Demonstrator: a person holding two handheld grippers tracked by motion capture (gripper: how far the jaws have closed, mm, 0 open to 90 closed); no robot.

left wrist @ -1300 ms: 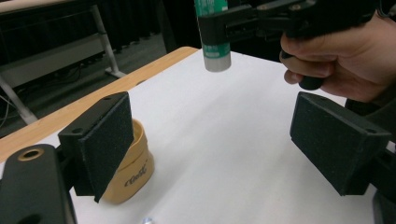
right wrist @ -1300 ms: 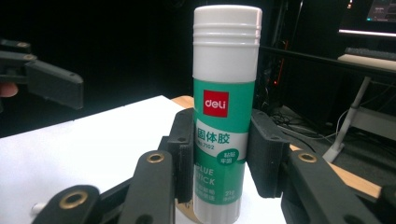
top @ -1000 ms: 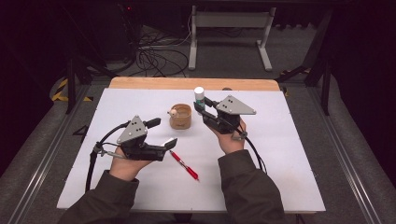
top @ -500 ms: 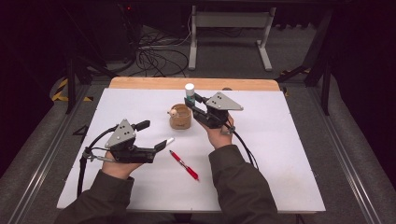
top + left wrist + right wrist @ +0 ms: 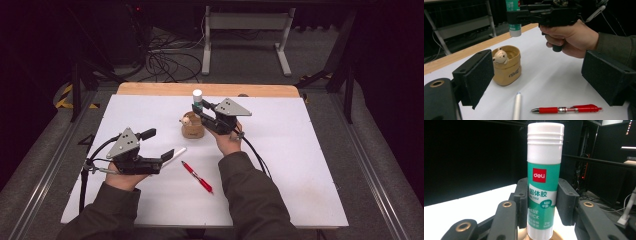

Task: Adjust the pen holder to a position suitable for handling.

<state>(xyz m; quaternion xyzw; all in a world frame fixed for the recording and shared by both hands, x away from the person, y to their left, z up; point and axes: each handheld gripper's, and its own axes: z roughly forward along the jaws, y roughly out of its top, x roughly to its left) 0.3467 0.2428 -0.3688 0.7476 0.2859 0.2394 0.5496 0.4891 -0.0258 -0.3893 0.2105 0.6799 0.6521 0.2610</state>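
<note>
Glue stick (image 5: 544, 185): smooth plastic tube, white ribbed cap, glossy green-and-white printed label. Right gripper (image 5: 544, 205) fingers (image 5: 567, 201): matt black, fine grainy pads; linkage dull black plastic or metal, can't tell, with brass-coloured rivets. Left gripper (image 5: 539, 77) fingers (image 5: 477, 75): same matt black, rough foam-like face. Grey top plates look like brushed metal. Cup (image 5: 507, 66): tan, satin finish, likely ceramic or plastic, with a bear figure on the rim. Red pen (image 5: 567, 109): glossy plastic, clear mid-section, metal tip. White pen (image 5: 517, 106): smooth matt plastic. Table (image 5: 300, 165): matt white sheet, light wood edge at the far side. Sleeve: dull olive cloth.
</note>
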